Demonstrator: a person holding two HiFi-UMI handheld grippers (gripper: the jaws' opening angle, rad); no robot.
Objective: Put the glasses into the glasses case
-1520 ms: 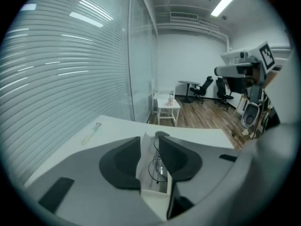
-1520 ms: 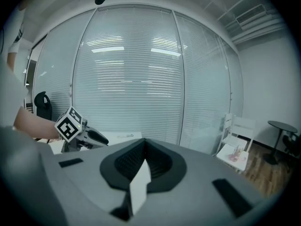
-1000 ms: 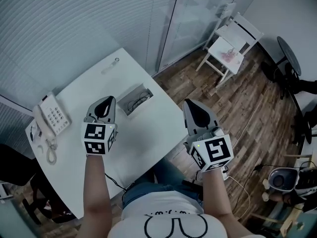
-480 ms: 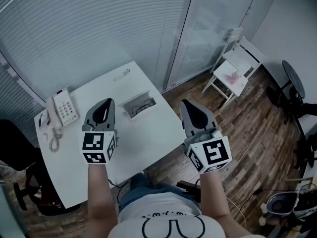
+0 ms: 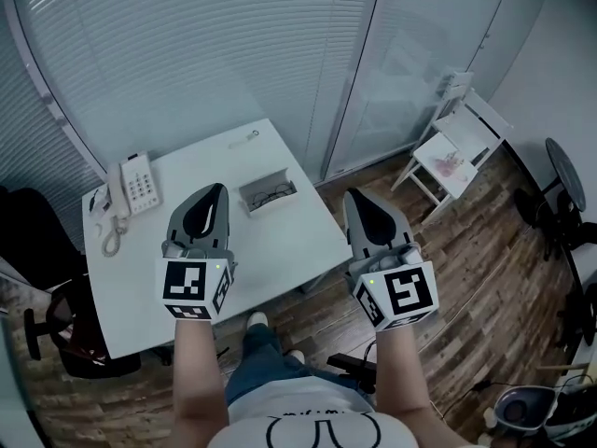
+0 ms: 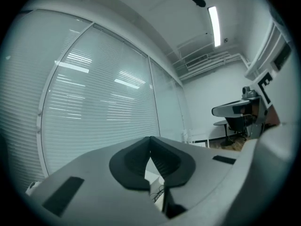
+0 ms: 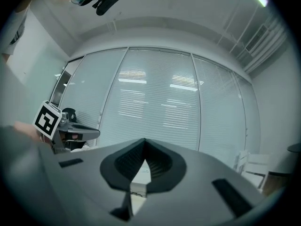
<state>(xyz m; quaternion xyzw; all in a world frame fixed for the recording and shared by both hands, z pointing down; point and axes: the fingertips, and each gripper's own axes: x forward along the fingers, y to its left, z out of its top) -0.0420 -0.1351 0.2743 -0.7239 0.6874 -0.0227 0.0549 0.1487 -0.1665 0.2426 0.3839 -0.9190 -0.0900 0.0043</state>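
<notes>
Far below in the head view, an open glasses case (image 5: 269,195) lies on the white table (image 5: 289,241) with dark-framed glasses (image 5: 271,193) inside it. My left gripper (image 5: 217,190) is held high above the table, left of the case, shut and empty. My right gripper (image 5: 353,197) hovers at the same height past the table's right edge, over the wood floor, also shut with nothing in it. Both point level toward the blinds. In the left gripper view the jaws (image 6: 150,140) meet at the tips; the right gripper view shows the same (image 7: 143,142).
A white desk phone (image 5: 133,187) with a coiled cord sits at the table's left end. A small object (image 5: 245,139) lies near the far edge. A black office chair (image 5: 42,250) stands at left, a white chair (image 5: 455,147) at right. Blinds cover the wall ahead.
Both grippers and the head have risen, so the table and case look smaller and farther below. The grippers stay shut and empty, spaced as before.
</notes>
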